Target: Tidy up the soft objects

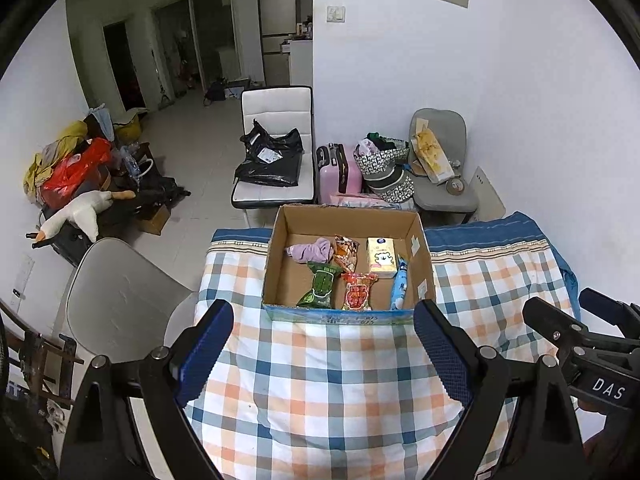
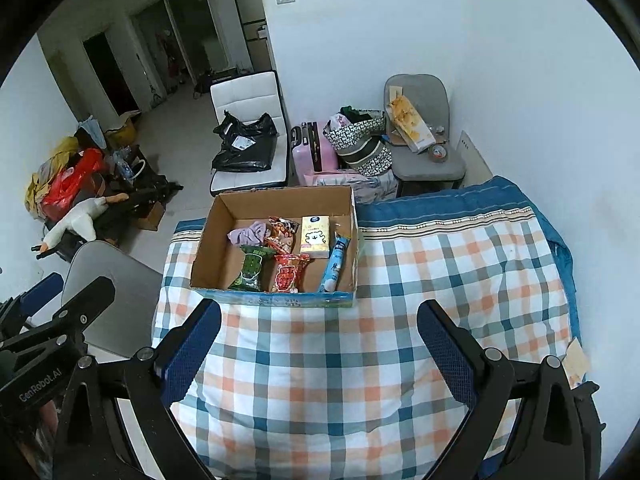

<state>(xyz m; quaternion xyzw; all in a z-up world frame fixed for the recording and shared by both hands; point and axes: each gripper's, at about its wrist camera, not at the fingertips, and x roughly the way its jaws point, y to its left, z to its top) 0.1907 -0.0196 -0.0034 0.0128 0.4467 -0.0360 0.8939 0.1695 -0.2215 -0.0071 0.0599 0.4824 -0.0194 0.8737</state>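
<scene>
Sitting in the cardboard box are all the soft bits, so that box is my landmark. Inside it, the purple cloth is bunched up toward the far left corner, no real long axis. The green snack pack lies lengthwise near-to-far by the near wall, with the red snack pack just beside it on its right, same direction. An orange snack bag sits behind those two, touching the cloth. The yellow tissue pack is toward the far right, its long side also running near-to-far. The blue tube-shaped pack leans along the right wall, long axis near-to-far.

The box itself rests on a checked blanket, with a blue band of fabric at the far edge.

Both grippers hover on the near side of the box, above the blanket, holding nothing. The left gripper has its jaws spread wide, and the right gripper is spread wide too.

View differences: the left wrist camera catches the right gripper's body off to the right of the box, and the right wrist camera shows the left one to the box's left. Only the right view shows a tan paper scrap at the blanket's right edge.

Beyond the box: a white chair with a black bag, a pink suitcase and a grey chair.
</scene>
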